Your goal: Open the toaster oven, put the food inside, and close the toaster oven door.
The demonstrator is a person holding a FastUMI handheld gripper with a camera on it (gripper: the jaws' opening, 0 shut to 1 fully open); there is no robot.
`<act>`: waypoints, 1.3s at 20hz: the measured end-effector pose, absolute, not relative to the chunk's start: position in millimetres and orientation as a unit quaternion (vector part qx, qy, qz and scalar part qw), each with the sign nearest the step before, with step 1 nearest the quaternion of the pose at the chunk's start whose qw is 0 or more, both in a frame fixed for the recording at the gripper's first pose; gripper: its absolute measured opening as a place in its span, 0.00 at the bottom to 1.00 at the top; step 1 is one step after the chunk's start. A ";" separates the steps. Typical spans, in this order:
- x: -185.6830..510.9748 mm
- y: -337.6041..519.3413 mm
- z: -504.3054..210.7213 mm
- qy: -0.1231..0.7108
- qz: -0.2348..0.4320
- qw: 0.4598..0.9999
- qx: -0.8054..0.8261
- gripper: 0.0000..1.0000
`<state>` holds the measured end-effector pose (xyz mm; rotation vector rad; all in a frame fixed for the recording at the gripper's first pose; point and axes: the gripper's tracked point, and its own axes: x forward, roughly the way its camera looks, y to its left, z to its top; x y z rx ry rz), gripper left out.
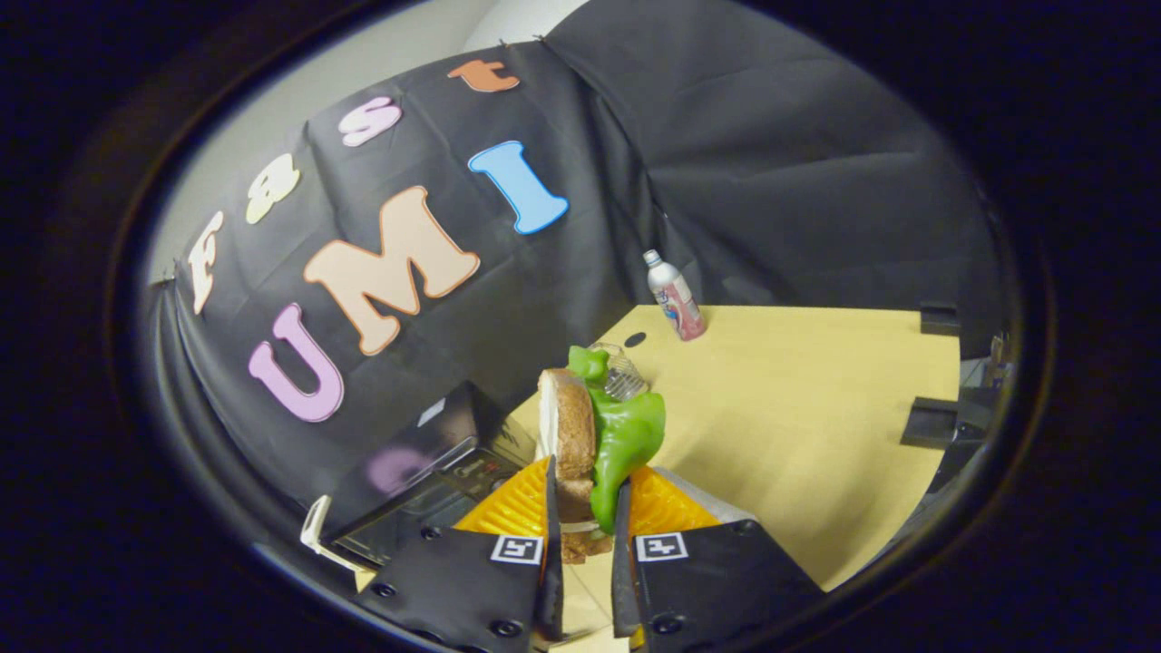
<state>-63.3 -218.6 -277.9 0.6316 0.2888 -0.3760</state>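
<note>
At the bottom centre of the frame the gripper [587, 508] clenches a sandwich [590, 444] between both fingers, raised above the table; it looks light and soft, the green leaf floppy, so a gentle grip across the bread seems safest. Lower left sits the toaster oven [426, 481], on the pale wooden table [798, 426]. Beyond, a bottle [676, 297] stands by the black cloth wall.

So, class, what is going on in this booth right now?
The hand-held gripper has its jaws closed on a sandwich of bread and green lettuce, lifted above the wooden table. The toaster oven sits just beside and below it. A bottle stands farther back on the table.
</note>
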 end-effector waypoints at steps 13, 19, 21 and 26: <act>-71.4 -92.0 -291.5 0.187 -0.100 0.912 0.351 0.23; -51.1 -37.5 -313.5 0.201 -0.075 0.886 0.412 0.23; -43.1 -28.3 -326.8 0.203 -0.081 0.872 0.438 0.23; -11.8 -4.2 -341.8 0.205 -0.072 0.851 0.479 0.23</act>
